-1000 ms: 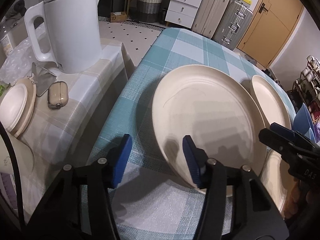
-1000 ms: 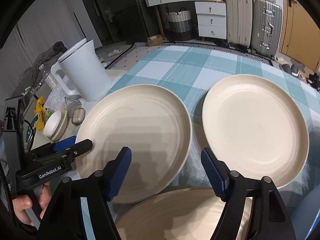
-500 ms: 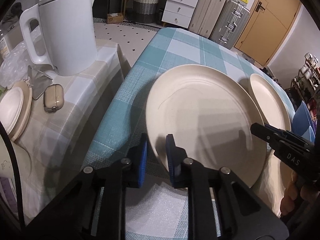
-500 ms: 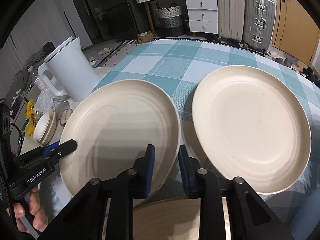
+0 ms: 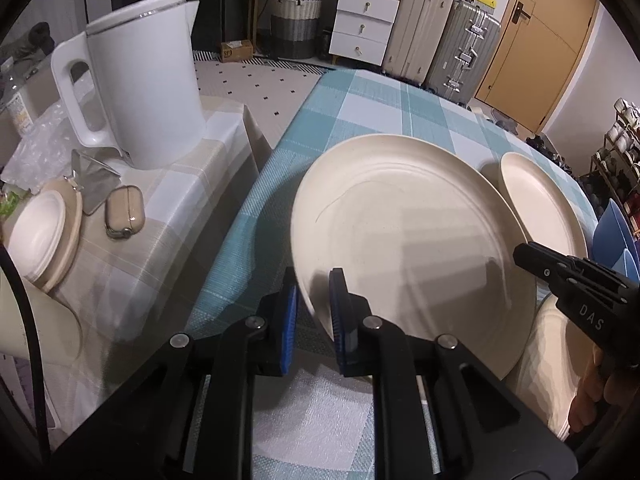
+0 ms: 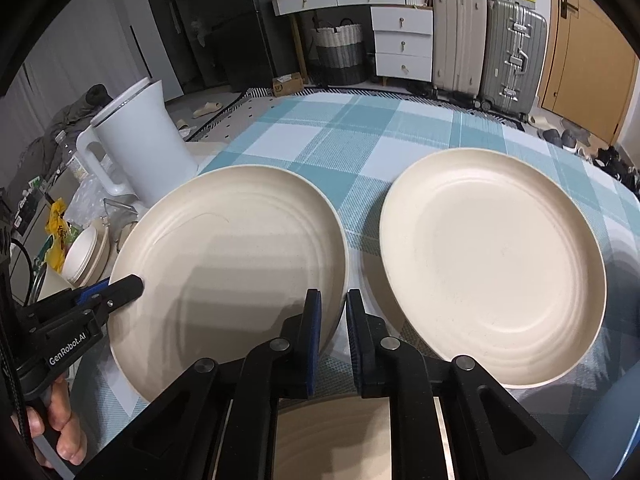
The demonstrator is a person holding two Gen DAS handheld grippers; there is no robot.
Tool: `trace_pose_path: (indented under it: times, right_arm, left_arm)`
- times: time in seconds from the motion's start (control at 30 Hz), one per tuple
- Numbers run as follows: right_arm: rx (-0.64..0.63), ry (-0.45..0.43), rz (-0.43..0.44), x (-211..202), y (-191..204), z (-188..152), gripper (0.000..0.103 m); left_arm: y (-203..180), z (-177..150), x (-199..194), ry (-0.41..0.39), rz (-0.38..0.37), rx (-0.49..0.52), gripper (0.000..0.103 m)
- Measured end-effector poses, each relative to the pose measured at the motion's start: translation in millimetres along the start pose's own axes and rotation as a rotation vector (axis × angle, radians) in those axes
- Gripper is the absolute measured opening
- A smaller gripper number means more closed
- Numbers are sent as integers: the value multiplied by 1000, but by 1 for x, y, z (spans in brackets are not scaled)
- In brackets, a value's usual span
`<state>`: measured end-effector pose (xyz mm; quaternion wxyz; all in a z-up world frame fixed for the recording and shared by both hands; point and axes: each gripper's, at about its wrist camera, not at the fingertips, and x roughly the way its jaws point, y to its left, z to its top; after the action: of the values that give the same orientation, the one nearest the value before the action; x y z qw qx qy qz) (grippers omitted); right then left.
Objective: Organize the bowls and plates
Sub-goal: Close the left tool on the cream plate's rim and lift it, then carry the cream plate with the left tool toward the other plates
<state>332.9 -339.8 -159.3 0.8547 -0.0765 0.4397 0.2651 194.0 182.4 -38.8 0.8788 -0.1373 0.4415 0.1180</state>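
Nearest the right wrist camera, a cream plate (image 6: 332,440) sits mostly hidden under the gripper body, with only a strip of its surface visible. A blue dish (image 5: 616,236) at the right edge is cut off, so its shape is hard to make out.

The left hand-held gripper (image 5: 314,320) has its blue pads closed on the near-left rim of a large cream plate (image 5: 404,240), one pad above and one below the rim. The right hand-held gripper (image 6: 333,326) grips the same plate at its opposite, right edge, its pads nearly together with the rim between them. The plate is tilted, its gripped edges raised off the checked teal cloth on the counter (image 6: 360,136).

Fingers of the person's left hand (image 6: 60,436) curl around the gripper handle at the lower left of the right wrist view; the right hand (image 5: 596,396) shows partly at the lower right of the left wrist view.

Just beside the held plate to the right lies a second cream plate (image 6: 496,268), flat on the cloth. To the left, on a lower beige-checked side table (image 5: 168,208), stand a white electric kettle (image 5: 140,84), a small beige earbud case (image 5: 125,217) and a stack of small cream dishes (image 5: 40,236).
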Motion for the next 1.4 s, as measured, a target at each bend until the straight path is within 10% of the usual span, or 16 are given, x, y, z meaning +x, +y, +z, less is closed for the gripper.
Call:
trace_pose_path:
  times: [1.4]
  right_arm:
    - [73,-160,-48,-147,-30,-63,13]
  left_arm:
    - [-88,-35,-120,-96,-92,211,14]
